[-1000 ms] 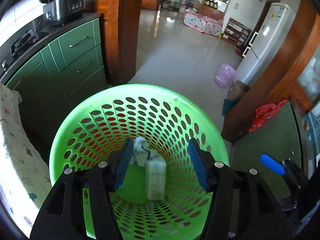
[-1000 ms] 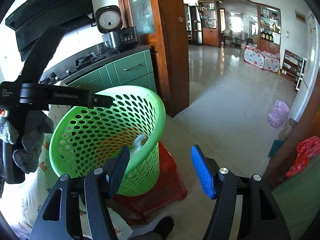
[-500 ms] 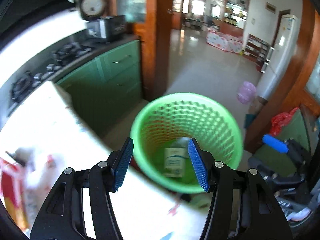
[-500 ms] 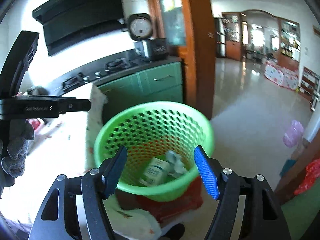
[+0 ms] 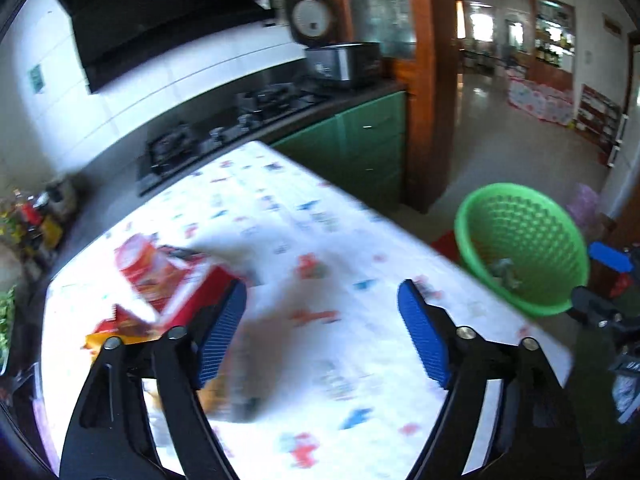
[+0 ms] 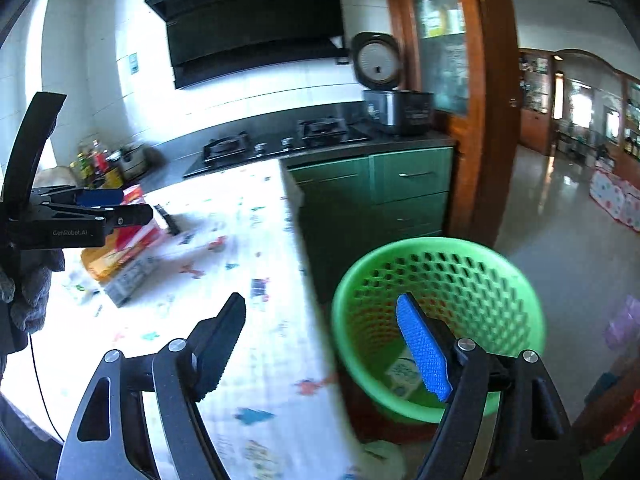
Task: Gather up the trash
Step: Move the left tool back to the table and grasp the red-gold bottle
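Observation:
A green perforated basket (image 5: 524, 248) stands on the floor beside the table's right edge and holds a carton (image 6: 404, 376) and crumpled trash (image 5: 504, 272). It also shows in the right wrist view (image 6: 440, 280). My left gripper (image 5: 320, 328) is open and empty above the patterned tablecloth (image 5: 328, 248). Red and yellow snack packages (image 5: 160, 280) lie blurred at the table's left. They also show in the right wrist view (image 6: 124, 256). My right gripper (image 6: 320, 348) is open and empty over the table edge, next to the basket. The left gripper also shows at the left of the right wrist view (image 6: 100, 208).
A dark counter with a gas hob (image 6: 276, 144) and a rice cooker (image 6: 396, 96) runs behind the table. Green cabinets (image 6: 400, 188) and a wooden post (image 6: 488, 120) stand behind the basket. Bottles (image 6: 96, 160) crowd the counter's left end. A red stool (image 5: 444, 244) sits under the basket.
Both grippers have swung left from above the basket to the table. The basket now lies to the right in both views. The snack packages have come into view.

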`<control>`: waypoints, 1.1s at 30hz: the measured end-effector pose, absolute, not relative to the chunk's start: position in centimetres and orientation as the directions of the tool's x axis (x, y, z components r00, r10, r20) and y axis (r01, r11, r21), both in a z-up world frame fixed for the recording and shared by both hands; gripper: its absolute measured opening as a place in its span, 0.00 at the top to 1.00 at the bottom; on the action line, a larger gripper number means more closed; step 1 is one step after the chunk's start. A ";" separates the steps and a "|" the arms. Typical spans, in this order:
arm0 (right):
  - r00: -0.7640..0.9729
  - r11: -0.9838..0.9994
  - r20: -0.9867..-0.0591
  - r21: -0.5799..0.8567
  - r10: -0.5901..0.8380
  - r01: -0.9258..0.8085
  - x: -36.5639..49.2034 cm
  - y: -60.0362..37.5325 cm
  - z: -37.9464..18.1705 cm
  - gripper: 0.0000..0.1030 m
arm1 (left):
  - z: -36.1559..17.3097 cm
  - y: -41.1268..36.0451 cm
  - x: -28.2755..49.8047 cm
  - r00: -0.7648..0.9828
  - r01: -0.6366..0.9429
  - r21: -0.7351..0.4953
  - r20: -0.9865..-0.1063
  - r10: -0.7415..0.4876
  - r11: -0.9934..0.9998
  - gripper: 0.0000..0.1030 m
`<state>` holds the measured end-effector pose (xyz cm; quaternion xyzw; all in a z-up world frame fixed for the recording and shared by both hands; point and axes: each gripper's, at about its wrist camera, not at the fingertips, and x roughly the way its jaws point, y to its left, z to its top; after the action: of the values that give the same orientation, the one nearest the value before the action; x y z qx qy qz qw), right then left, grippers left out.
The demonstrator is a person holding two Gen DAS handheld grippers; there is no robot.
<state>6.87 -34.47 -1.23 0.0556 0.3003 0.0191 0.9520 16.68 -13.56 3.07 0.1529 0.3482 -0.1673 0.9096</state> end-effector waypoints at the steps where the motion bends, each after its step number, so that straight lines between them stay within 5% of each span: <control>1: 0.816 0.993 -0.572 0.121 0.082 -0.015 7.2 -33.8 -1.2 0.27 | 3.1 -12.7 16.8 0.710 0.400 0.178 -0.681 -0.181 0.899 0.20; 11: 0.790 0.990 -0.598 0.103 0.136 -0.093 9.0 -28.6 -0.9 0.26 | 0.4 -7.1 19.8 0.690 0.379 0.286 -0.721 -0.063 0.880 0.16; 27: 0.752 0.985 -0.637 0.086 0.171 -0.151 10.9 -24.6 -1.7 0.26 | -2.9 -5.4 23.0 0.623 0.418 0.277 -0.781 -0.050 0.865 0.15; 33: 0.739 0.982 -0.648 0.088 0.184 -0.168 11.4 -23.6 -2.3 0.26 | -3.4 -5.5 23.2 0.613 0.430 0.269 -0.788 -0.060 0.862 0.26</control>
<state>11.41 -23.60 -2.27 0.0116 0.3489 0.0944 0.9323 23.19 -5.53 -3.43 0.2220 0.4168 -0.1410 0.8702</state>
